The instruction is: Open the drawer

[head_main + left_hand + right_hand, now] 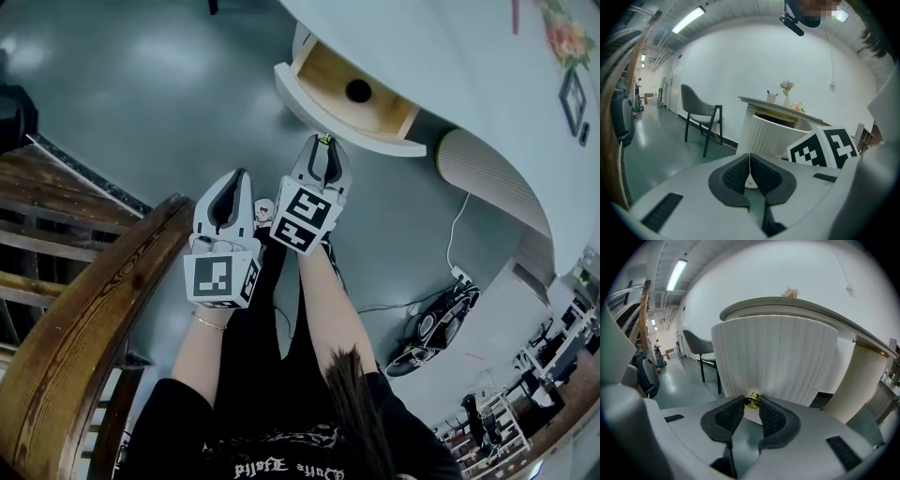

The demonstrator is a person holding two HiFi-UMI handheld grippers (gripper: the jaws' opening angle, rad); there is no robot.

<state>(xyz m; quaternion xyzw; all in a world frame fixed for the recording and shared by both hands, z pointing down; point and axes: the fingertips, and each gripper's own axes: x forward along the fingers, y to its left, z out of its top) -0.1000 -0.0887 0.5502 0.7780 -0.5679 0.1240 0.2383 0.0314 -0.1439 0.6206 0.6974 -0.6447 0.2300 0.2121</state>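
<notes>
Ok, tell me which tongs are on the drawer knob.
The right tongs, clamped on the brass knob of the open drawer. The left tongs are shut on nothing, farther from the drawer.

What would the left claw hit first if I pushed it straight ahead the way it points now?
Probably the ribbed white drawer front, which sits straight beyond the shut left claw in the left gripper view. Nothing shows between them, though depth is unclear.
</notes>
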